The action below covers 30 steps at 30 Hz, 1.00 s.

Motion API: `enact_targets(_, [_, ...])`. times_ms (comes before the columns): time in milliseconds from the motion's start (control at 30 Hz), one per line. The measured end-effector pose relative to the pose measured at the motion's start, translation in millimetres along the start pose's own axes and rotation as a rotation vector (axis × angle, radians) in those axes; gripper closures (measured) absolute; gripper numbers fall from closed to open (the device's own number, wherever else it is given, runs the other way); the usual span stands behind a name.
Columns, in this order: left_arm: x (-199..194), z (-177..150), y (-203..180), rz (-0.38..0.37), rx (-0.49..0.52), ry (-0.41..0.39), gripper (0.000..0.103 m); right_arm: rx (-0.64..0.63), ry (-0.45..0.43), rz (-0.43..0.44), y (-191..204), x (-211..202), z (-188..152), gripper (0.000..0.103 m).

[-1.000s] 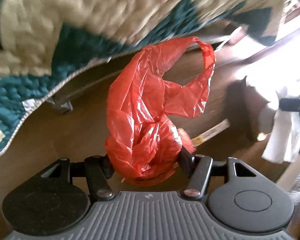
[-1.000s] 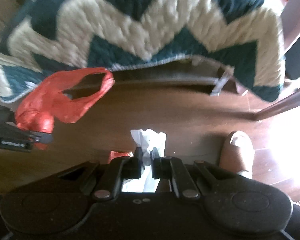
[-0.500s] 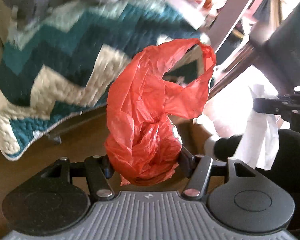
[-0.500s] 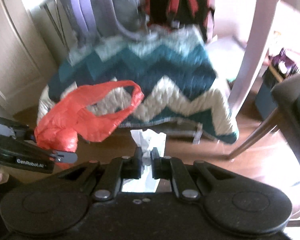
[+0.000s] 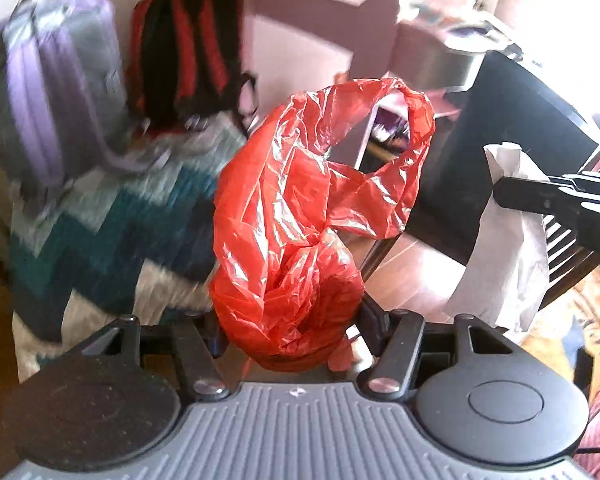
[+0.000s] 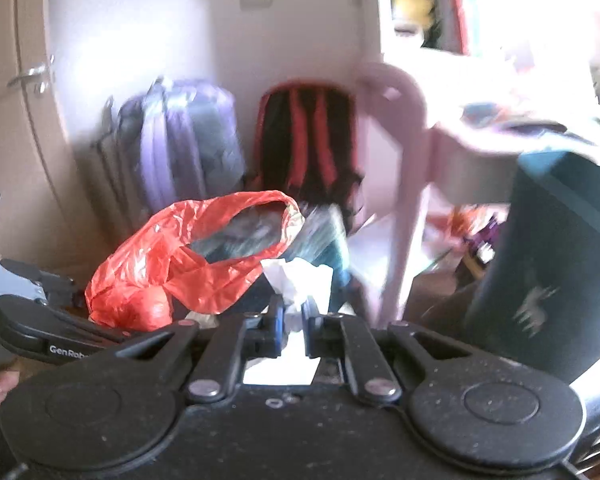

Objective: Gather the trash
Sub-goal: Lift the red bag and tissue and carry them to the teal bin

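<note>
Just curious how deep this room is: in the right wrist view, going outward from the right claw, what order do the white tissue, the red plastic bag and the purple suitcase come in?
1. White tissue: pinched in the right claw.
2. Red plastic bag: just left, bunched in the left claw.
3. Purple suitcase: farthest, upright against the back wall, left of centre.

Red bag [image 5: 300, 216]: glossy crinkled plastic. Tissue [image 5: 508, 240]: matt soft paper. Blanket [image 5: 112, 232]: knitted cloth.

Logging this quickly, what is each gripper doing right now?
Left gripper: closed on the red plastic bag.
Right gripper: closed on the white tissue.
</note>
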State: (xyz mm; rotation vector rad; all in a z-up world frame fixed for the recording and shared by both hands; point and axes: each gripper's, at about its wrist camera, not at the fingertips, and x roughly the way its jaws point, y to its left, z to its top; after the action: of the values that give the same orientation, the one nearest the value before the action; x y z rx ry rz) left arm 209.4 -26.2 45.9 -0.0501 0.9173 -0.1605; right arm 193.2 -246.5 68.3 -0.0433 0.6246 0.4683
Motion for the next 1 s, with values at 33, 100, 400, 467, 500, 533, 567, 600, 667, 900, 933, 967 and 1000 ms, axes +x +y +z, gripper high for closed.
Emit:
enact_targets(33, [-5.3, 9.3, -9.5, -0.004, 0.008, -0.017, 0.042, -0.004, -0.024, -0.016, -7.4, -8.4, 6.5, 0.095])
enact_targets(100, [-13.6, 29.5, -31.0, -0.018, 0.032, -0.059, 0.042, -0.010, -0.066, -0.051, -20.9, -22.5, 15.7, 0.095])
enact_targets(400, [-25.9, 114.5, -128.3, -0.133, 0.098, -0.175, 0.041, 0.007, -0.208, -0.253, -96.8, -74.5, 57.7, 0.095])
enact_targets(467, [-24.1, 131.2, -151.5, -0.141, 0.124, -0.190, 0.041, 0.004, -0.233, -0.308, -113.1, -81.6, 64.6, 0.095])
enact_targets(500, [-23.0, 139.3, -162.2, -0.147, 0.135, -0.199, 0.041, 0.005, -0.244, -0.333, -121.7, -84.0, 67.7, 0.095])
enact_targets(533, [-22.6, 145.9, -170.2, -0.153, 0.146, -0.206, 0.041, 0.007, -0.256, -0.367, -130.6, -85.6, 72.3, 0.095])
enact_targets(567, [-21.2, 153.9, -181.4, -0.164, 0.160, -0.210, 0.041, 0.019, -0.265, -0.391, -140.3, -87.7, 75.9, 0.095])
enact_targets(600, [-20.2, 161.7, -192.9, -0.173, 0.174, -0.213, 0.041, 0.034, -0.272, -0.405, -149.2, -90.3, 79.3, 0.095])
enact_targets(667, [-15.2, 173.5, -211.2, -0.176, 0.195, -0.229, 0.041, 0.060, -0.283, -0.441, -167.2, -91.9, 84.3, 0.095])
enact_targets(900, [19.6, 204.2, -261.5, -0.198, 0.226, -0.209, 0.041, 0.120, -0.283, -0.493, -215.5, -81.9, 86.3, 0.094])
enact_targets(933, [25.4, 207.3, -267.1, -0.195, 0.227, -0.202, 0.041, 0.128, -0.278, -0.494, -220.8, -76.9, 85.9, 0.094])
enact_targets(967, [33.2, 210.9, -271.6, -0.193, 0.230, -0.194, 0.041, 0.134, -0.271, -0.495, -224.1, -72.0, 85.3, 0.094])
enact_targets(1000, [42.0, 214.5, -277.1, -0.191, 0.237, -0.183, 0.041, 0.140, -0.263, -0.497, -229.5, -67.5, 83.6, 0.094])
